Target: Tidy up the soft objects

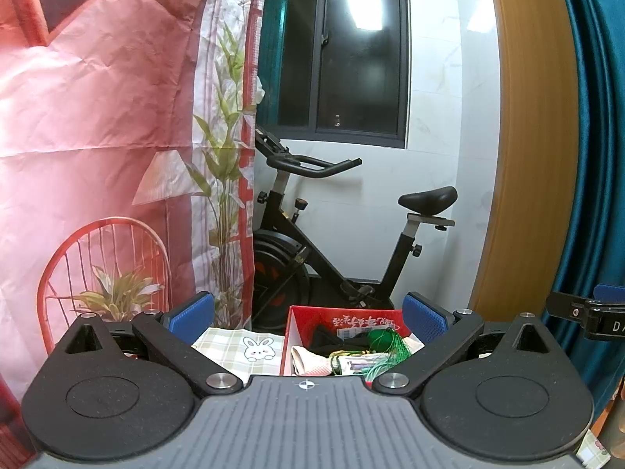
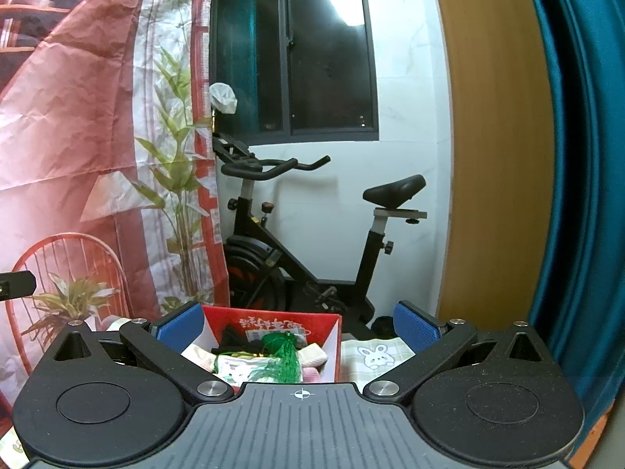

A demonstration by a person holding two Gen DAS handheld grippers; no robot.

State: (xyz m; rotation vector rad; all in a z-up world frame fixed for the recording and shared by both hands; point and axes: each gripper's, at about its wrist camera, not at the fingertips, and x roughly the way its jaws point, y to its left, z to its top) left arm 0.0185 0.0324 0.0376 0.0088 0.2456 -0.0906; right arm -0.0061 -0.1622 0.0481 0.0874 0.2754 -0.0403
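Both grippers (image 1: 308,314) (image 2: 299,322) spread wide above red box (image 2: 273,322) rim.

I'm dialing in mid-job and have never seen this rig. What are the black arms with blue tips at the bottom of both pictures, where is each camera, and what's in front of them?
Each picture comes from a fisheye camera mounted on a hand-held two-finger gripper, looking forward along its fingers. The first shows the left gripper, the second the right gripper; the blue tips are the finger pads. Both are open and hold nothing. Ahead stands a red box filled with soft items, including a green tasseled piece. Beside it lies a checked cloth with a bunny. Behind are an exercise bike and a printed backdrop.
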